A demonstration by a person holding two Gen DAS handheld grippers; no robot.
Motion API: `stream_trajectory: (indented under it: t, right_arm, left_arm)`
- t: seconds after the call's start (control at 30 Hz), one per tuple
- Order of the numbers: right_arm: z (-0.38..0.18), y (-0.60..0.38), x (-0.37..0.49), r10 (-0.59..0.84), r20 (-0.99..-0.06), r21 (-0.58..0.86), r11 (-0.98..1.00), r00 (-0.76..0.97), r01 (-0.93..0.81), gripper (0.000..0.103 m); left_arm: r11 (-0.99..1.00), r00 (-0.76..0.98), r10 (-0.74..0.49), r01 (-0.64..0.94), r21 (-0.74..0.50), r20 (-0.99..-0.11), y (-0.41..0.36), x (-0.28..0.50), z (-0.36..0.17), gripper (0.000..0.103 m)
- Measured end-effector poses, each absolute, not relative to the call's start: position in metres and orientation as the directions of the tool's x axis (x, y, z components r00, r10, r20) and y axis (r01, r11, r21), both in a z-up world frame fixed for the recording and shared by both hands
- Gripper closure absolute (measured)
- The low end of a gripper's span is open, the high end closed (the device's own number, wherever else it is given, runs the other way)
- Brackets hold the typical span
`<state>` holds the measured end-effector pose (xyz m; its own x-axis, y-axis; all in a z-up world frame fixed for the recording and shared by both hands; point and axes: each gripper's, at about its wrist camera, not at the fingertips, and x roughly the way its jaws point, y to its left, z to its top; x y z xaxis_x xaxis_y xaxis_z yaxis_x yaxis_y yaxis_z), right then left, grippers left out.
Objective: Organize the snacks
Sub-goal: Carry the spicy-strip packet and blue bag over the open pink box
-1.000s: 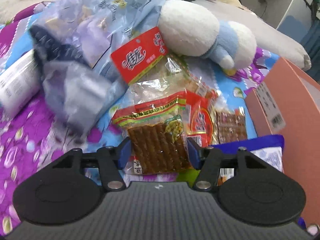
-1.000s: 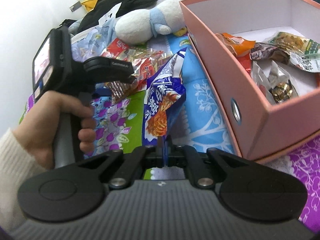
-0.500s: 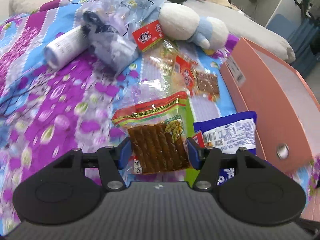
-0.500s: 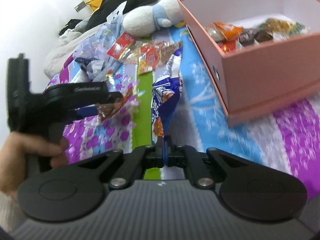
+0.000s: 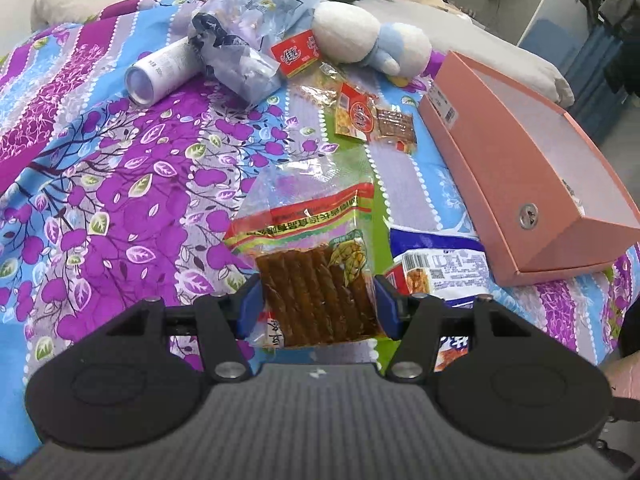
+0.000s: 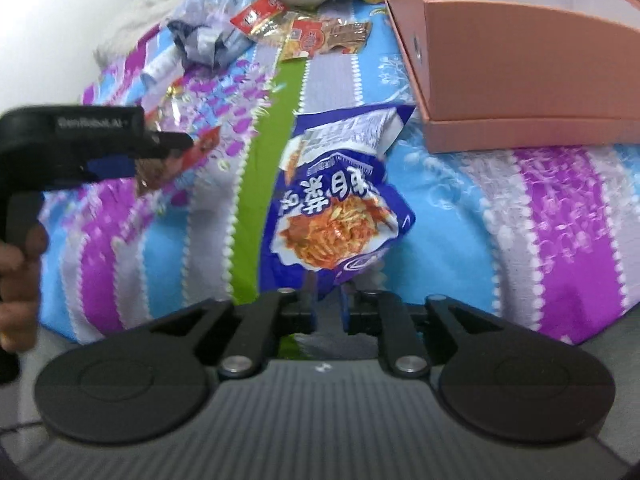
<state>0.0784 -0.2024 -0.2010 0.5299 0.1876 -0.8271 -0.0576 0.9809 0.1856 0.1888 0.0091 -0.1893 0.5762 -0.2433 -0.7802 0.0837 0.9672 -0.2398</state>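
Left gripper (image 5: 318, 304) is clamped on the stick-snack pack (image 5: 316, 280); right gripper (image 6: 326, 304) pinches the blue noodle bag (image 6: 340, 216). Both hang left of the pink box (image 5: 520, 184). Both are light, crinkly and probably slippery; grip near the edge seams.

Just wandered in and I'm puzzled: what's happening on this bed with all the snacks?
A person is tidying snacks with a handheld claw in each hand. The left claw grips a clear packet of brown sticks; the right claw pinches a blue noodle bag. The pink box sits nearby on the floral bedspread, with more packets beside a plush toy.
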Motion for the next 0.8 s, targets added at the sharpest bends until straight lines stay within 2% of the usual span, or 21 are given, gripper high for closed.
stream_trajectory:
  t: [0.03, 0.07, 0.1, 0.13, 0.43, 0.73, 0.8]
  right_arm:
    - [-0.200, -0.204, 0.076, 0.175, -0.823, 0.163, 0.984, 0.541, -0.070, 0.058]
    - [-0.199, -0.204, 0.074, 0.165, -0.818, 0.143, 0.986, 0.551, -0.083, 0.044]
    - [-0.198, -0.205, 0.073, 0.157, -0.814, 0.125, 0.988, 0.559, -0.095, 0.034]
    - [-0.198, -0.206, 0.071, 0.147, -0.810, 0.107, 0.989, 0.567, -0.105, 0.032]
    - [-0.189, -0.210, 0.082, 0.081, -0.741, 0.003, 0.993, 0.667, -0.117, 0.031]
    - [-0.197, -0.175, 0.122, 0.081, -0.715, -0.038, 0.987, 0.694, -0.155, 0.031]
    - [-0.203, -0.169, 0.131, 0.063, -0.726, -0.062, 0.986, 0.684, -0.157, 0.027]
  left_arm:
    - [0.967, 0.577, -0.244, 0.084, -0.240, -0.780, 0.009, 0.189, -0.191, 0.040]
    - [0.967, 0.576, -0.245, 0.084, -0.241, -0.780, 0.010, 0.189, -0.193, 0.040]
    - [0.967, 0.575, -0.245, 0.085, -0.241, -0.780, 0.010, 0.189, -0.194, 0.040]
    - [0.967, 0.575, -0.246, 0.088, -0.240, -0.780, 0.010, 0.189, -0.196, 0.040]
    - [0.966, 0.589, -0.246, 0.087, -0.242, -0.769, 0.017, 0.182, -0.213, 0.040]
    - [0.963, 0.587, -0.246, 0.058, -0.264, -0.771, 0.029, 0.175, -0.225, 0.040]
    - [0.962, 0.588, -0.249, 0.055, -0.269, -0.770, 0.030, 0.176, -0.225, 0.040]
